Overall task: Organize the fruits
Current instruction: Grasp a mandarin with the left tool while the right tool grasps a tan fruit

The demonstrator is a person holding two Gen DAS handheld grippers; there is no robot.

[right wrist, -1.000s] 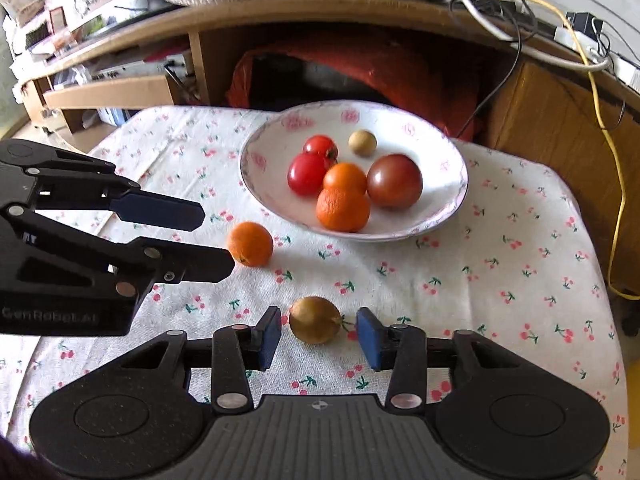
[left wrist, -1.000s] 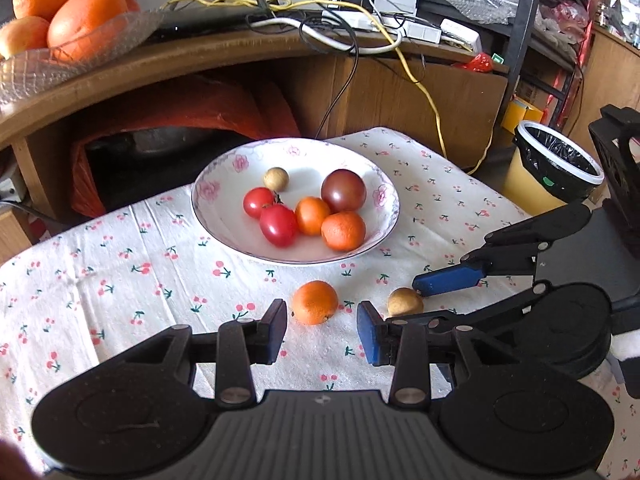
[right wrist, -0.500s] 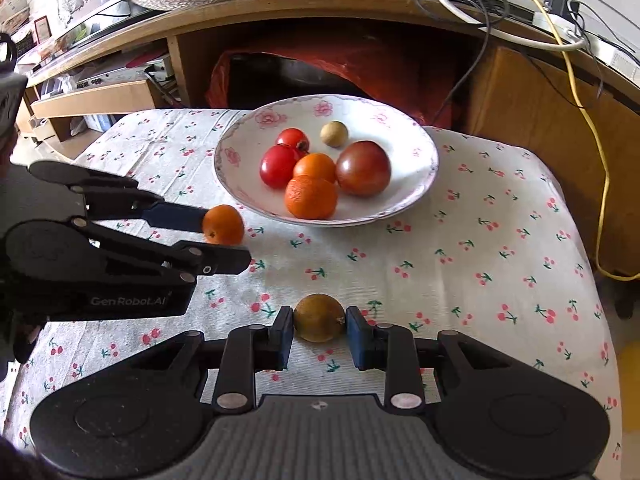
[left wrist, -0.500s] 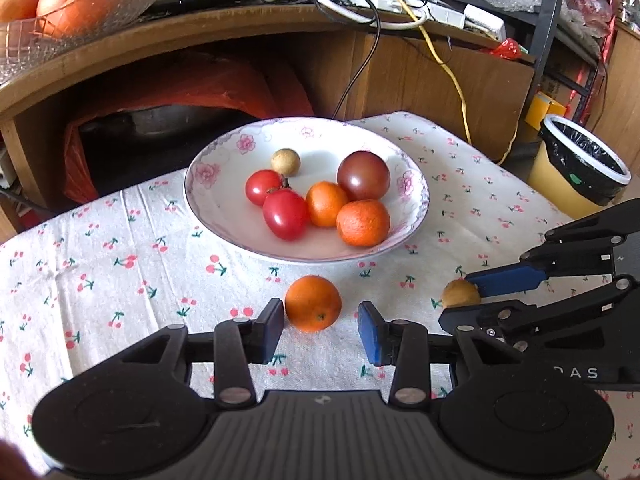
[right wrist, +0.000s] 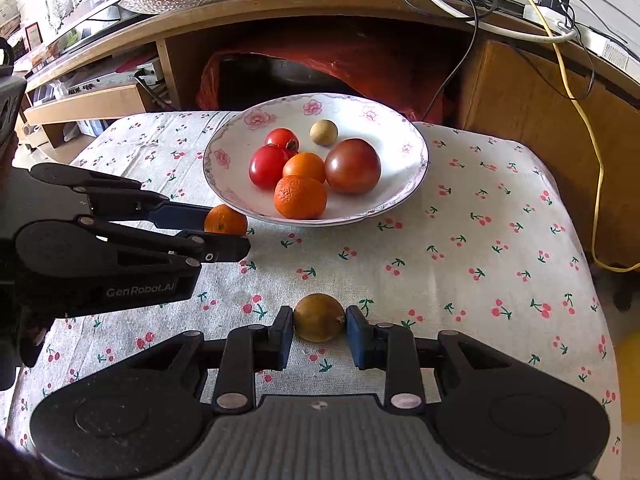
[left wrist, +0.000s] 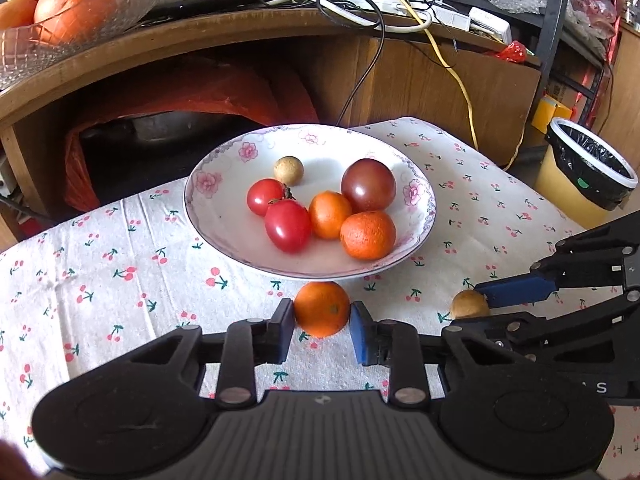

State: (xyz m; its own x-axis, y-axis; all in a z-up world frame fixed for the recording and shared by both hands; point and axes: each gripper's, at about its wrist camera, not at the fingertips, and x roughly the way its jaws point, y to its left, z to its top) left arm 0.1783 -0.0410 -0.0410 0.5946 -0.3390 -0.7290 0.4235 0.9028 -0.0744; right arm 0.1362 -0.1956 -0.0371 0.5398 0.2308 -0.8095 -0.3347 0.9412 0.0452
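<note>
Fruit sat squarely between the pads of each tool. The small orange (left wrist: 321, 309) lay on the cherry-print counter (left wrist: 120, 280), dead centre in the left tool (left wrist: 322, 330), with the dark pads close against its flanks; contact looked made on the left pad and nearly made on the right, so I judged this tool closing on it but not yet firmly clamped. The brown round fruit (right wrist: 319, 317) lay likewise in the right tool (right wrist: 319, 334), both pads touching or all but touching its sides. Neither fruit had left the cloth.

Both fruits were round, so no long axis mattered; what mattered was the way ahead. From the left tool, the floral bowl (left wrist: 208, 184) stood straight in front, its near rim just beyond the orange. From the right tool, the bowl (right wrist: 416, 160) lay forward and a little left, well apart from the brown fruit. The left tool was therefore nearer the bowl.

Inside the bowl lay red tomatoes, two small oranges, a dark tomato (left wrist: 368, 185) and a small tan fruit. The right tool (left wrist: 516, 292) showed to the right of the left one.
</note>
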